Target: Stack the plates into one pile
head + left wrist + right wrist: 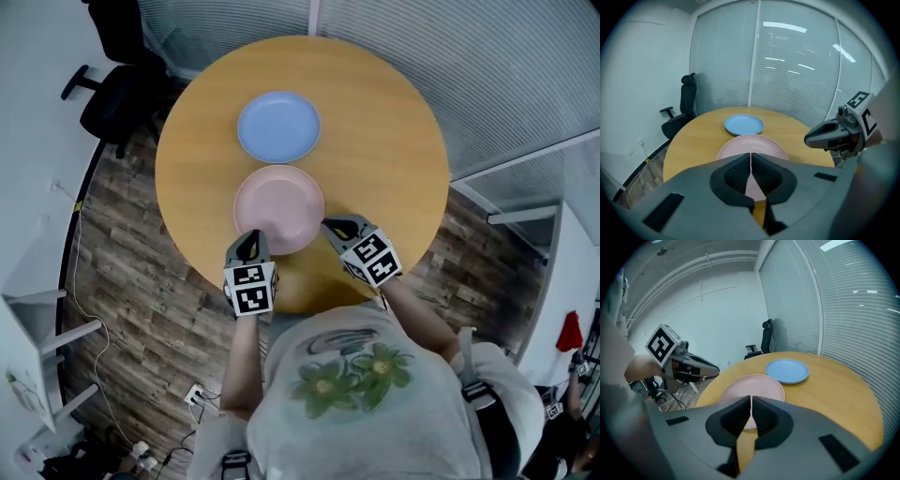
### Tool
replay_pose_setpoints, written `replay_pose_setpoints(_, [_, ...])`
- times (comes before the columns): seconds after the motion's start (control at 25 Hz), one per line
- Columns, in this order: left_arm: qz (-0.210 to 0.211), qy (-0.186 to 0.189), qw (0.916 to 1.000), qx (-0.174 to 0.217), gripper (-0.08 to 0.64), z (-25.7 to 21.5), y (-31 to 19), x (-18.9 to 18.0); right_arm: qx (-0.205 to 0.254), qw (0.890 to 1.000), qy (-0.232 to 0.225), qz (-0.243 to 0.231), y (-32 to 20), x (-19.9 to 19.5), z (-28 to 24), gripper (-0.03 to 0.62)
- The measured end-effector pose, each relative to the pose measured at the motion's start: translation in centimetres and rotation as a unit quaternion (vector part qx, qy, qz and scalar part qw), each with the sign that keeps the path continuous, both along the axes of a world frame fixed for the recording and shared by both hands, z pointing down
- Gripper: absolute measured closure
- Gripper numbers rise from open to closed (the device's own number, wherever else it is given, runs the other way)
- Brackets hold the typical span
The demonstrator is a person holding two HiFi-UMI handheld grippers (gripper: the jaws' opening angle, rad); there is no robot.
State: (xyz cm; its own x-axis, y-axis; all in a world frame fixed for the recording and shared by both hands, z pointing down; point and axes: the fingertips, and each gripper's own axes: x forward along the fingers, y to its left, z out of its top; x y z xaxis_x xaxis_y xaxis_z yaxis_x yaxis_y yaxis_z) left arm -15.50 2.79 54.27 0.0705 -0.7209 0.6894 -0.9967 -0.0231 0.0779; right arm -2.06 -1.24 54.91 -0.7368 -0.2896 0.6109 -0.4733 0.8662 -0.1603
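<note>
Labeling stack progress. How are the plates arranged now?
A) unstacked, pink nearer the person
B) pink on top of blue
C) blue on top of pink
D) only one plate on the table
A: the pink plate and the blue plate sit one behind the other on the table. Neither is on the other, and the pink one is on the person's side.

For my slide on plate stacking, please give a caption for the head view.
Left gripper and right gripper, both shut, near pink plate; blue plate beyond it, unstacked.
</note>
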Motion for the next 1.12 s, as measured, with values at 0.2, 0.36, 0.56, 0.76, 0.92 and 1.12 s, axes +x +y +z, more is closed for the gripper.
replay_pose_setpoints(0.2, [0.036, 0.033, 0.9988, -0.008, 0.540, 0.1, 1.9, 4.1, -0.010, 1.000, 0.009, -0.009, 2.6, 1.3, 0.0, 0.546])
replay_pose_setpoints(0.36, [0.042, 0.046, 0.9979, -0.015, 0.540, 0.3, 3.0, 6.4, -0.024, 1.000, 0.011, -0.015, 4.0, 2.5, 0.3, 0.545])
replay_pose_setpoints(0.56, [0.041, 0.048, 0.9979, -0.014, 0.540, -0.2, 3.2, 6.5, -0.019, 1.000, 0.004, -0.023, 4.0, 2.5, -0.3, 0.545])
replay_pose_setpoints(0.76, [0.034, 0.071, 0.9967, 0.022, 0.537, -2.1, 0.7, 4.5, -0.001, 1.000, 0.005, -0.002, 1.3, 1.5, -1.7, 0.543])
replay_pose_setpoints(0.92, [0.028, 0.053, 0.9973, 0.043, 0.481, -3.9, -2.4, 2.5, 0.008, 0.999, -0.026, 0.032, -2.1, 1.3, -3.7, 0.504])
replay_pose_setpoints(1.12, [0.035, 0.024, 0.9975, 0.056, 0.344, -5.8, -7.5, -0.1, 0.017, 0.998, -0.033, 0.059, -7.8, 1.1, -5.2, 0.376])
